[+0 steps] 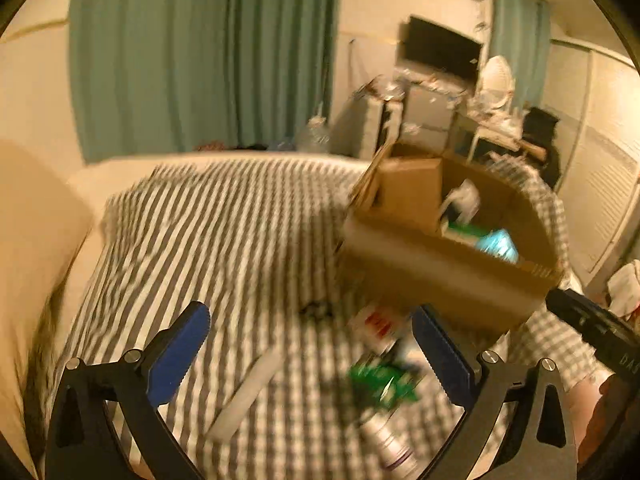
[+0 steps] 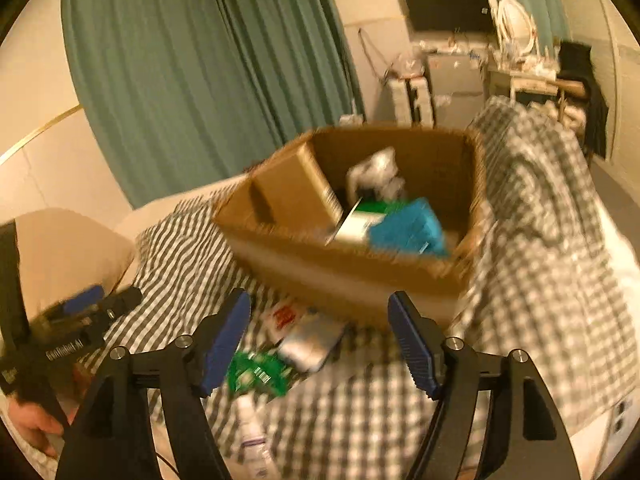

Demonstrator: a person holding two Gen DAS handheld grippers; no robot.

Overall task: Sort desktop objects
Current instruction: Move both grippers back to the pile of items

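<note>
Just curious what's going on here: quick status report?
Left gripper open, empty. Right gripper open, empty. Cardboard box partly filled; green packet loose. Nothing blocking.

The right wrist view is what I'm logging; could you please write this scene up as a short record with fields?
surface: checked cloth
container: open cardboard box, resting on the cloth
in box: blue item, white bundle, smaller carton
loose in front of box: green packet, silver pouch, white bottle
right gripper: jaws open, holding nothing
left gripper: jaws open, holding nothing
image quality: motion-blurred
</note>
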